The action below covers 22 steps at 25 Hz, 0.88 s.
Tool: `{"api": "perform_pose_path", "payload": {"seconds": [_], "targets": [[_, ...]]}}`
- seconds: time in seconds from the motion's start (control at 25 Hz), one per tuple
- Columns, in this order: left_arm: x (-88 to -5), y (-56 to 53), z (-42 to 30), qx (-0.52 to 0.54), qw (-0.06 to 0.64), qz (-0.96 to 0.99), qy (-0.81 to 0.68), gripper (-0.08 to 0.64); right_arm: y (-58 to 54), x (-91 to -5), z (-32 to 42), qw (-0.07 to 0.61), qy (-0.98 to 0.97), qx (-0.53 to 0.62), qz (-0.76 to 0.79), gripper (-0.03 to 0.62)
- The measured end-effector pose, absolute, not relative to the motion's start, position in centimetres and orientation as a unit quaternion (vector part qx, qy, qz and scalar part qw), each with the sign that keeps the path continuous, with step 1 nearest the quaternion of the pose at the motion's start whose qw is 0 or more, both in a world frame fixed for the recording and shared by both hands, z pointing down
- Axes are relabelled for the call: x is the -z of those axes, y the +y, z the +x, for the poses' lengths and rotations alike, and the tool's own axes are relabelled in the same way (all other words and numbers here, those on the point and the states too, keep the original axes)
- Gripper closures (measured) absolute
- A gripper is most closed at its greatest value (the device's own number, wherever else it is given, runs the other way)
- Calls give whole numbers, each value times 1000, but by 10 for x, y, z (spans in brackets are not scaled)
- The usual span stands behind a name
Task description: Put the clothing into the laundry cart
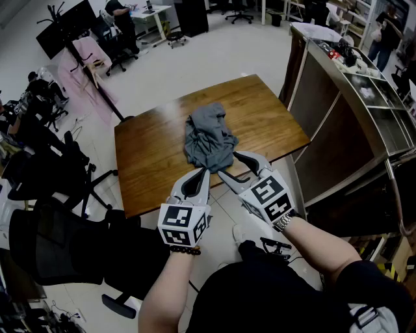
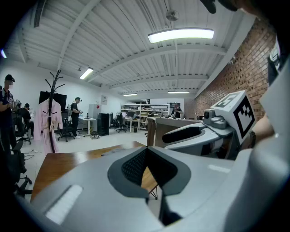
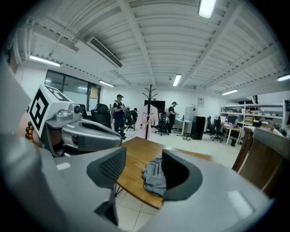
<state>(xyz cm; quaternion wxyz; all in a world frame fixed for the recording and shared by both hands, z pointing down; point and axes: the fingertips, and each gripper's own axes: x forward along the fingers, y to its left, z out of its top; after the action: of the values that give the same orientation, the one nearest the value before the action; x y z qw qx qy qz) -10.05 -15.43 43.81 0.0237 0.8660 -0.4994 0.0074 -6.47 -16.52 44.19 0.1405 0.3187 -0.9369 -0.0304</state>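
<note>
A crumpled grey garment (image 1: 208, 136) lies near the front edge of a wooden table (image 1: 156, 149). Through the right gripper's jaws, the same garment (image 3: 154, 176) shows on the table (image 3: 136, 156). Both grippers hover just short of the table's front edge, over the floor. My left gripper (image 1: 203, 172) has its fingertips together and nothing between them; its pads (image 2: 131, 165) meet at the tip. My right gripper (image 1: 233, 164) stands open and empty, pointing at the garment, with a clear gap between its pads (image 3: 111, 165). A big brown-walled cart with a metal rim (image 1: 364, 110) stands right of the table.
Black office chairs (image 1: 58, 214) crowd the left side. A coat rack with a pink garment (image 1: 84, 52) stands beyond the table's far left corner. People work at desks (image 1: 146, 16) at the back. White tiled floor (image 1: 195, 58) lies beyond the table.
</note>
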Motion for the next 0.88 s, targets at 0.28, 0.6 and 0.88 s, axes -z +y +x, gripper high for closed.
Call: {"api": "perform_pose_path", "payload": {"seconds": [0.28, 0.6, 0.88], "targets": [[-464, -227, -115, -11, 33, 860, -509, 557, -253, -477, -73, 150, -935, 7, 322, 243], [-517, -331, -136, -26, 61, 852, -520, 557, -373, -551, -93, 189, -924, -46, 330, 171], [-570, -407, -149, -37, 90, 841, -532, 557, -460, -634, -108, 222, -910, -115, 332, 89]]}}
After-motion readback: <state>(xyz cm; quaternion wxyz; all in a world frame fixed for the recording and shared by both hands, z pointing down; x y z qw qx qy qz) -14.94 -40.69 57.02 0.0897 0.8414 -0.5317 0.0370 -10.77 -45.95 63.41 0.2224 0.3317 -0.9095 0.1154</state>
